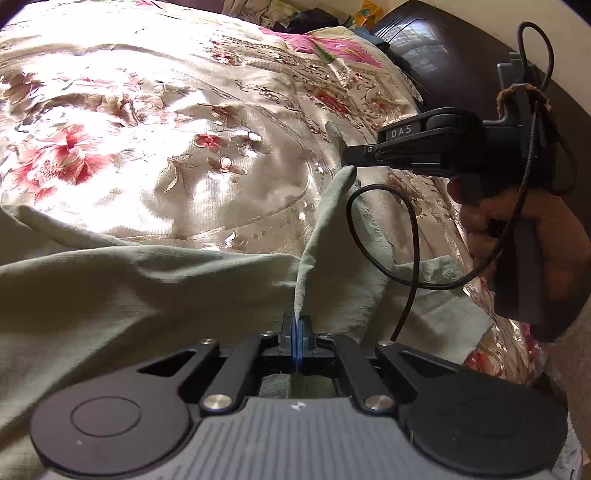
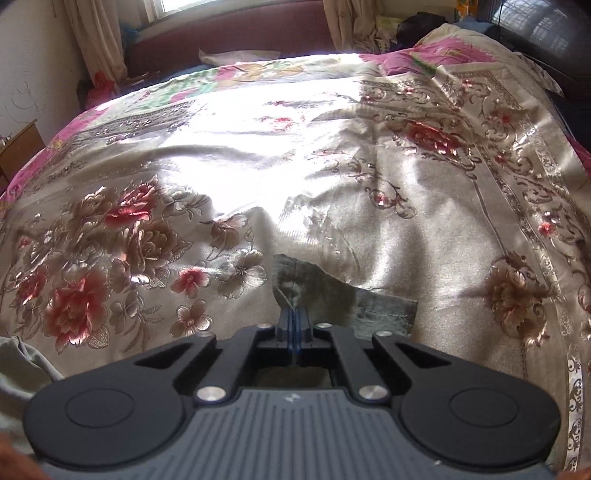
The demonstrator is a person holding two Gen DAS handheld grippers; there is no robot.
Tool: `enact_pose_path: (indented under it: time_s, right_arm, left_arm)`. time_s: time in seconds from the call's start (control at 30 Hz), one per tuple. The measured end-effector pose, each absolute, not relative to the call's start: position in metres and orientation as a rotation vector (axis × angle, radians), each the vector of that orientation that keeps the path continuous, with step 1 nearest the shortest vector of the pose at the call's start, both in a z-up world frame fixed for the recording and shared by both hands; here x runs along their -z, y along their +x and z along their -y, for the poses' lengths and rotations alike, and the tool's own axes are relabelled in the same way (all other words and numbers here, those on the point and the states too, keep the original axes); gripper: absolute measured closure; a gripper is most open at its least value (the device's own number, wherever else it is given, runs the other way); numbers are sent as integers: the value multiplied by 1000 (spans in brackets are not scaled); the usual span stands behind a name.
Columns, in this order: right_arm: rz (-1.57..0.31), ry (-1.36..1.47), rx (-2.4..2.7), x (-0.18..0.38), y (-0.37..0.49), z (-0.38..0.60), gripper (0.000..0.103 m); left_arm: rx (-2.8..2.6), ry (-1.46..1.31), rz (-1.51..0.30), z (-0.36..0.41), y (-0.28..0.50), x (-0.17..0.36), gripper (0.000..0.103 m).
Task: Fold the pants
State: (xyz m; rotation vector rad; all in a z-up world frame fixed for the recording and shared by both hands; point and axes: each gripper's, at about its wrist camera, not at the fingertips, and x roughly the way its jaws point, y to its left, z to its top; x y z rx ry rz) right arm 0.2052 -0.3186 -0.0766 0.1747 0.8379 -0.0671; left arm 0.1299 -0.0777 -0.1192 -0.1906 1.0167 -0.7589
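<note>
Pale green pants (image 1: 155, 288) lie crumpled on a floral bedspread (image 1: 147, 129). My left gripper (image 1: 297, 325) is shut on a raised ridge of the pants fabric. That ridge runs up and to the right to my right gripper (image 1: 349, 158), which a hand (image 1: 517, 229) holds at the right of the left wrist view, its fingers pinched on the cloth's edge. In the right wrist view, my right gripper (image 2: 294, 319) is shut on a hemmed edge of the pants (image 2: 332, 295), which lies just ahead of its fingertips on the bedspread (image 2: 406, 221).
The shiny floral bedspread covers the whole bed. A dark headboard (image 1: 436, 48) stands at the far right. Clutter (image 1: 295, 14) is piled beyond the bed. A red sofa (image 2: 229, 44) and curtains (image 2: 96, 40) line the far wall. A black cable (image 1: 413, 240) dangles from the right gripper.
</note>
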Motion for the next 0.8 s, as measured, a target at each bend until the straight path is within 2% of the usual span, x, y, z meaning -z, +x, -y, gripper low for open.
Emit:
enact_pose_path:
  time_s: [0.33,0.6,0.8]
  right_arm:
    - [-744,283,96,49,112,370,102]
    - [-763,391,163,80,33,407,101]
    - [-800,475,196,112,4,422,101]
  left_arm:
    - [840,-40,-952,106,95,96,87]
    - [893,79,-989,136,63,107,87]
    - [892,139,-1029,148,50,121,87]
